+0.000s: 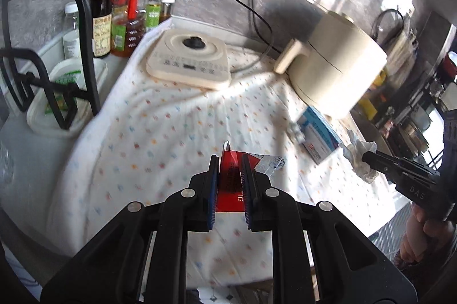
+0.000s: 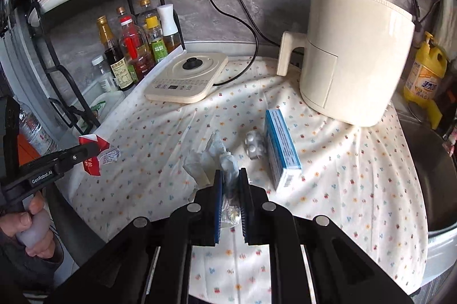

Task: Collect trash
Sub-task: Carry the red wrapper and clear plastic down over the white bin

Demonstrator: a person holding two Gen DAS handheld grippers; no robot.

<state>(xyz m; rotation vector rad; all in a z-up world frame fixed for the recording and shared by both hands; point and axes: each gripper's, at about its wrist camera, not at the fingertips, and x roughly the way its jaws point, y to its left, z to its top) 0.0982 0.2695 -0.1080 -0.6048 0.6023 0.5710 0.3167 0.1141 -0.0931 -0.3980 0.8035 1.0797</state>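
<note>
Red-and-white wrapper: crumpled red and white plastic wrapper, clamped between the blue pads of the left gripper; lifted off the cloth, over the counter's left edge in the right wrist view.
Left gripper state: clenched on the wrapper; a clear printed strip of it trails to the right.
Tissue: crumpled white and pale-blue tissue wad, pinched by the right gripper; loose end touches the cloth.
Right gripper state: clenched on the tissue; seen from the left wrist view at the right edge.
Surface: white cloth with small coloured dots, covering the counter.
Nearby items: blue and white cardboard box lying flat, just right of the tissue; white pill blister pack between tissue and box.
Background: cream air fryer at rear right; cream induction base at rear left; sauce bottles against the grey wall.
</note>
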